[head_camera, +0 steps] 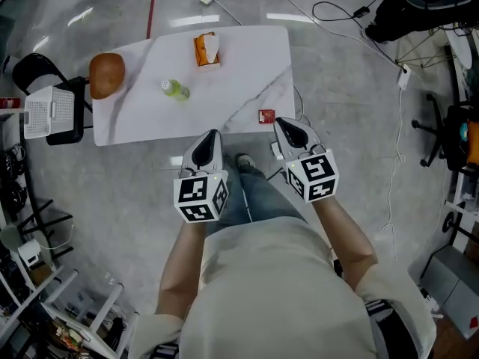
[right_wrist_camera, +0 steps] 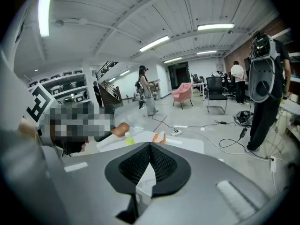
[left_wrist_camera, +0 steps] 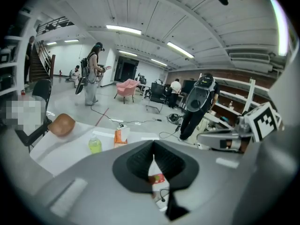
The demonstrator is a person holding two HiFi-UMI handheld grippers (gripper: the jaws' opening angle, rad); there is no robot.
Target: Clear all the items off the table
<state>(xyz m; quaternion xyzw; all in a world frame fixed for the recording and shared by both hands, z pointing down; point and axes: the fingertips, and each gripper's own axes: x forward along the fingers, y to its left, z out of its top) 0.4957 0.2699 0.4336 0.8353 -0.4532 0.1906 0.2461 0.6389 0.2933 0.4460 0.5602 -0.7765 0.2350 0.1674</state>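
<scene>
- White, grey-veined table [head_camera: 247, 66]: this is the reference for all positions below. It stands on a grey floor, and four items lie on it.
- Black chair [head_camera: 71, 129]: stands against the table's left end and carries a white perforated basket [head_camera: 49, 112].
- Brown rounded item [head_camera: 106, 75]: sits on the table's left end, toward the far corner. Its kind cannot be determined.
- Yellow-green bottle [head_camera: 175, 90]: stands upright on the table with a white cap, left of centre, well apart from the brown item.
- Orange tissue pack [head_camera: 207, 50]: sits close to the table's far edge, about mid-length. A white sheet protrudes from its top.
- Left gripper [head_camera: 213, 134]: its tips are at the table's near edge, left of centre. The left gripper view shows the dark ribbed pads meeting at their tips with nothing clamped between them. The gripper is fully closed and empty.
- Small red packet [head_camera: 266, 116]: lies flat on the table beside the near edge, toward the right corner.
- Right gripper [head_camera: 283, 123]: its tips are at the table's near edge, just beside the red packet. It cannot be determined whether they touch. The right gripper view shows the pads pressed together and nothing held.
</scene>
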